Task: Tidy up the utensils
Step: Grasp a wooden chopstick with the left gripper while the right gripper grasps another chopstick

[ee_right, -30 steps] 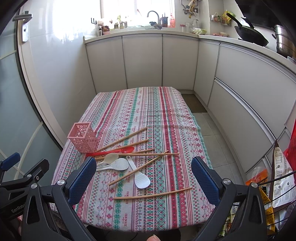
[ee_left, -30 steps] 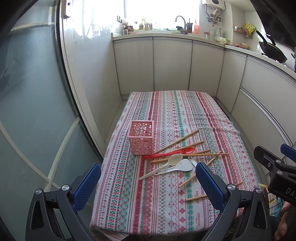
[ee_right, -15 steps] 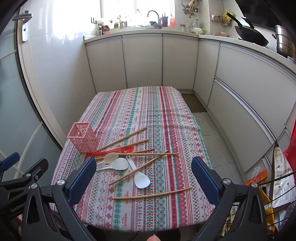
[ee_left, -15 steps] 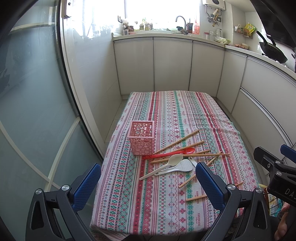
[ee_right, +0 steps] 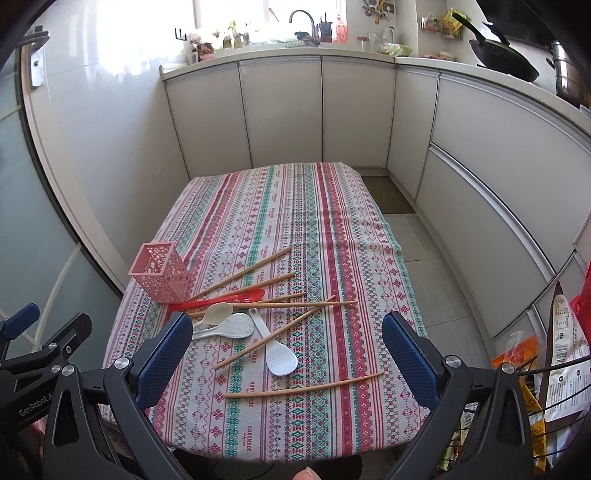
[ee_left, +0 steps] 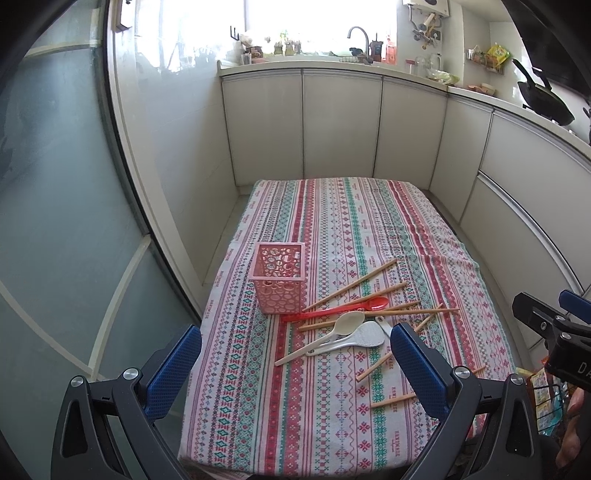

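Note:
A pink perforated basket [ee_left: 280,281] [ee_right: 161,272] stands upright on the left of the striped tablecloth [ee_left: 347,229] [ee_right: 288,206]. Beside it lie a red spoon [ee_left: 338,309] [ee_right: 225,300], a beige spoon [ee_left: 347,320] [ee_right: 218,312], two white rice paddles [ee_left: 364,334] [ee_right: 277,357] and several wooden chopsticks [ee_left: 354,282] [ee_right: 303,384]. My left gripper [ee_left: 295,363] hovers open above the table's near edge, nothing between its blue pads. My right gripper [ee_right: 288,354] is open too, held over the near edge above the utensils.
White kitchen cabinets [ee_left: 340,122] wrap the far and right sides, with a sink tap [ee_right: 301,16] and a black wok [ee_right: 502,55] on the counter. A glass door [ee_left: 55,221] stands left. Snack bags in a wire basket [ee_right: 554,387] sit at right.

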`<state>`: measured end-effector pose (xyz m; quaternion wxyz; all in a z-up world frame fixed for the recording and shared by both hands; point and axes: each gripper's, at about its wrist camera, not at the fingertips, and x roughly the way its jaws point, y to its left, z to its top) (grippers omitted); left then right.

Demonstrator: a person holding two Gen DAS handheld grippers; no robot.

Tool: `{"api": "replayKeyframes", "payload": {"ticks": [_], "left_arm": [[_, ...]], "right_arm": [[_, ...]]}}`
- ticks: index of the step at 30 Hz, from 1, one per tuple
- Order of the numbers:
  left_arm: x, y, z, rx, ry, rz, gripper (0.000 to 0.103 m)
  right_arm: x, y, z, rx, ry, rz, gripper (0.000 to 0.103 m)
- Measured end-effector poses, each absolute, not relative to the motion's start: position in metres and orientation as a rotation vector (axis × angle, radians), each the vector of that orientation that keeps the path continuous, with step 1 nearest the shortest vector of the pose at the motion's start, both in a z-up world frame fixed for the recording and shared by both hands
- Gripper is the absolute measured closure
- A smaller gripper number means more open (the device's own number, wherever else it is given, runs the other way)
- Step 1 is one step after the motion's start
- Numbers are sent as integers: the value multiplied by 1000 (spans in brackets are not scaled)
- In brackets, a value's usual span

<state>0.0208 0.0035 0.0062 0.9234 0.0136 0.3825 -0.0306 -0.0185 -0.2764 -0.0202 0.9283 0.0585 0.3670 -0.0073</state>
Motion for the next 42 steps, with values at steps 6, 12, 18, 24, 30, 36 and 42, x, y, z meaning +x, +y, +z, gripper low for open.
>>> {"api": "replayKeyframes", "payload": {"ticks": [6, 12, 18, 24, 30, 36, 42], "left_arm": [[53, -7, 1, 22, 829, -156, 0], [95, -39, -18, 117, 922, -226, 0], [149, -68, -55, 122, 1042, -291, 1], [202, -101, -98, 124, 1154, -355, 11], [253, -131, -137, 143, 1201, -419, 36], [292, -160, -178, 201, 1237, -439, 66], [313, -174, -198, 222, 1258, -424, 70]], "right_arm": [[20, -307, -29, 156, 826, -75, 0], [67, -338, -58, 218, 961, -96, 1], [102, -368, -110, 359, 1078, -107, 15], [129, -383, -147, 475, 1154, -76, 28], [146, -393, -185, 591, 1233, -35, 40], [155, -409, -200, 642, 1264, -61, 48], [161, -414, -203, 654, 1279, -57, 48]]}}
